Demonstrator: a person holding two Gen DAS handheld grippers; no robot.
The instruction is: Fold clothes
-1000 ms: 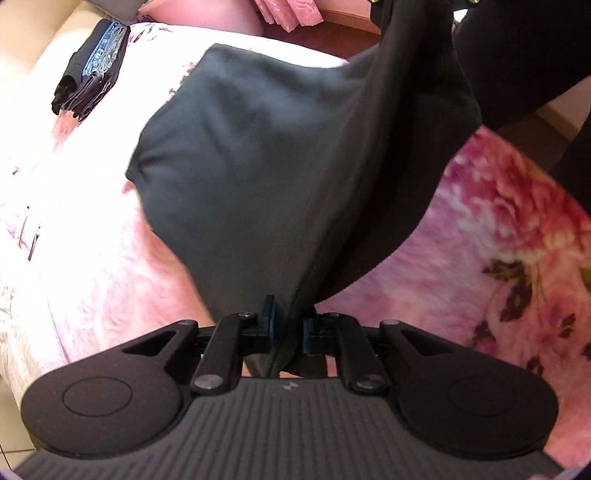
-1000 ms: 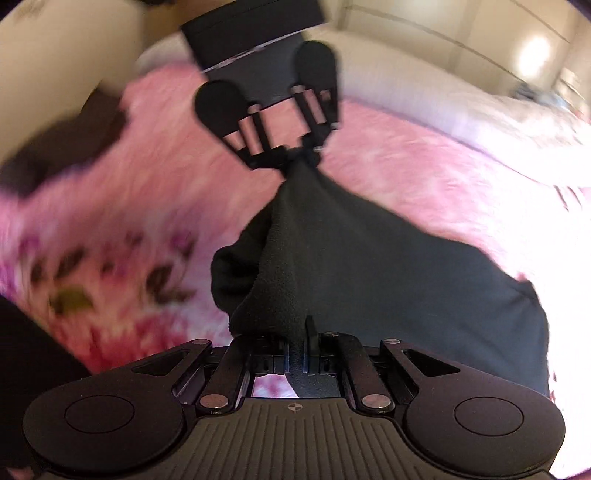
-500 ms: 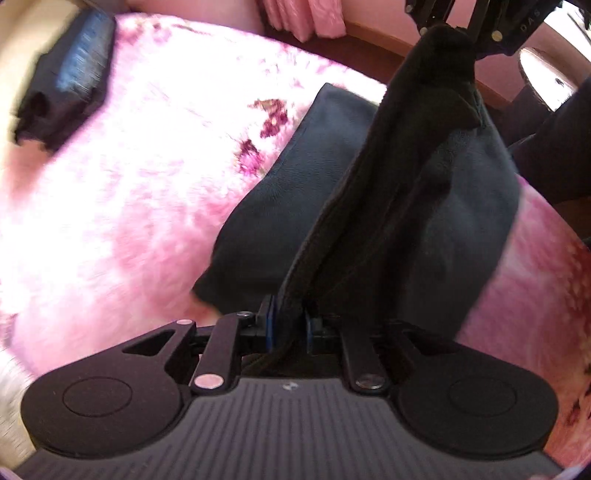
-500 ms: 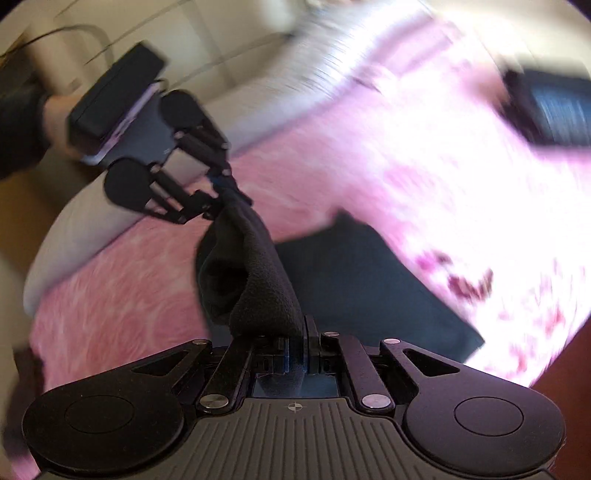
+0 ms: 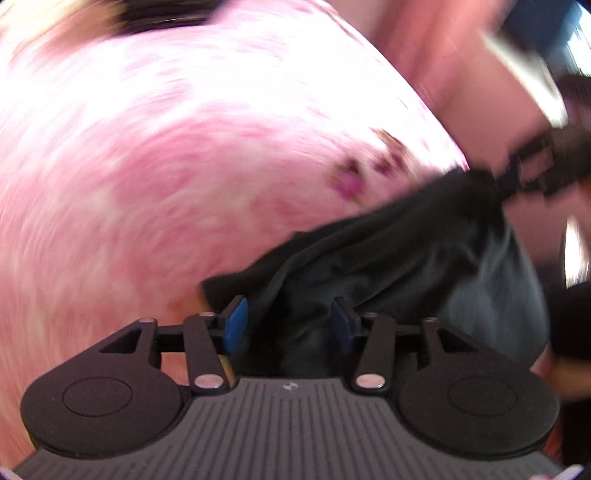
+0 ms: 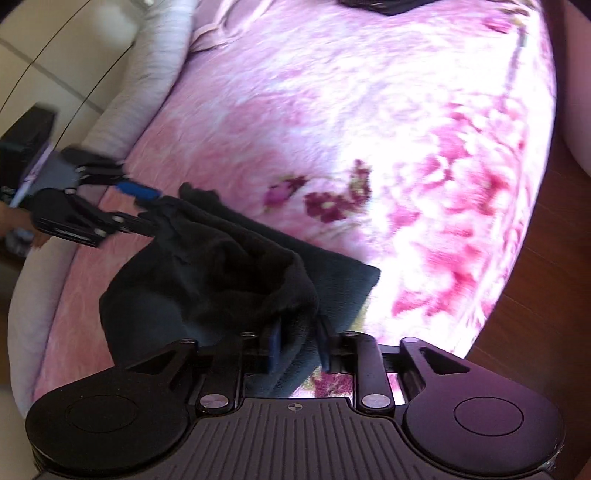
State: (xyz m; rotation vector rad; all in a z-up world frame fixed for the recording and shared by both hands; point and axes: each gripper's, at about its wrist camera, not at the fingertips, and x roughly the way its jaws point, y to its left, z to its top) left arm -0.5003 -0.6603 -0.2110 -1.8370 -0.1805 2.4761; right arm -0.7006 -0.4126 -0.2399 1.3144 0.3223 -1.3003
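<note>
While both grippers sit at its near edge, the black garment (image 6: 229,273) lies bunched on the pink floral blanket (image 6: 332,129) of the bed. Left gripper (image 5: 288,321): jaws wide, cloth loose between them. Right gripper (image 6: 297,345): jaws narrower, a fold runs between the blue pads, but firm pinch or not I cannot tell. Fabric looks soft, light, fleecy and limp (will sag and crumple), so best taken by corners or hem. Blanket is plush and may drag. Another dark folded item (image 6: 384,5) at far end; wood floor (image 6: 532,288) right. Left view blurred.
</note>
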